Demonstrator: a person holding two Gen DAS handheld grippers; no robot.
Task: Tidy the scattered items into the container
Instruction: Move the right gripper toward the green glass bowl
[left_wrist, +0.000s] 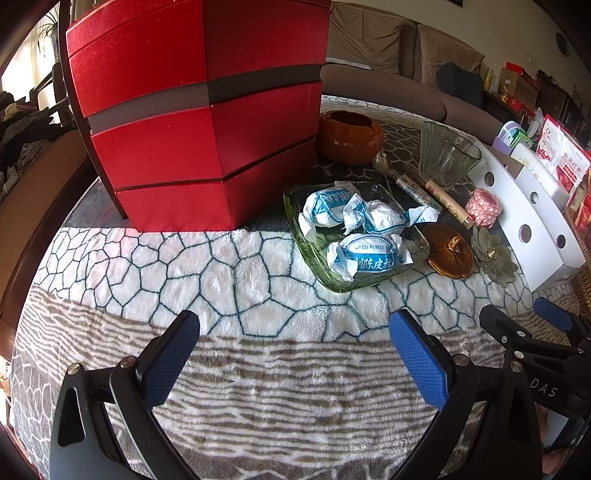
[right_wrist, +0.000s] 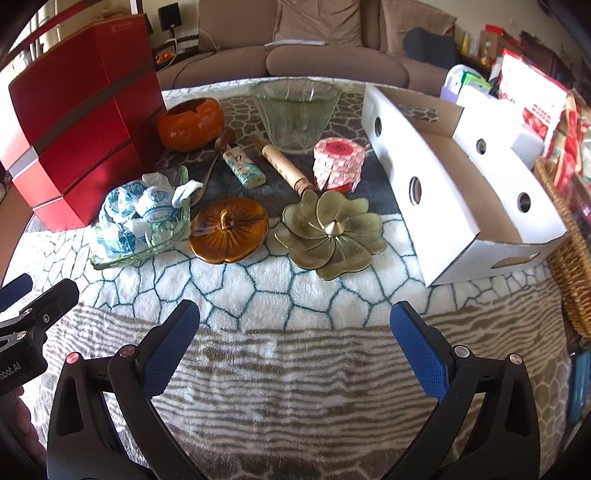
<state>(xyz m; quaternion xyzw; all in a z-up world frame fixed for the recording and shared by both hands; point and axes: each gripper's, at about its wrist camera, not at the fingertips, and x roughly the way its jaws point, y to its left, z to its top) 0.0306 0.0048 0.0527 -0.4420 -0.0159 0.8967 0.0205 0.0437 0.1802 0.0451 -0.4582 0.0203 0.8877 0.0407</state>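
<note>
A white cardboard box (right_wrist: 443, 192) stands open at the right; it also shows in the left wrist view (left_wrist: 532, 221). In front of both grippers lie a green glass dish (right_wrist: 173, 240) of wrapped candies (left_wrist: 365, 251), a brown pumpkin lid (right_wrist: 229, 230), a green flower-shaped dish (right_wrist: 332, 232), a pink wrapped stack (right_wrist: 338, 164), a lighter (right_wrist: 243, 168), a paper roll (right_wrist: 286, 166), a spoon (right_wrist: 221, 144), an orange ashtray (right_wrist: 190, 123) and a glass bowl (right_wrist: 295, 110). My left gripper (left_wrist: 293, 332) and right gripper (right_wrist: 295, 325) are open and empty above the blanket.
A tall red box (left_wrist: 199, 110) stands at the left on the blanket-covered table (right_wrist: 280, 369). A wicker basket (right_wrist: 572, 266) and snack bags (right_wrist: 535, 107) sit right of the white box. A sofa (right_wrist: 314, 44) lies behind.
</note>
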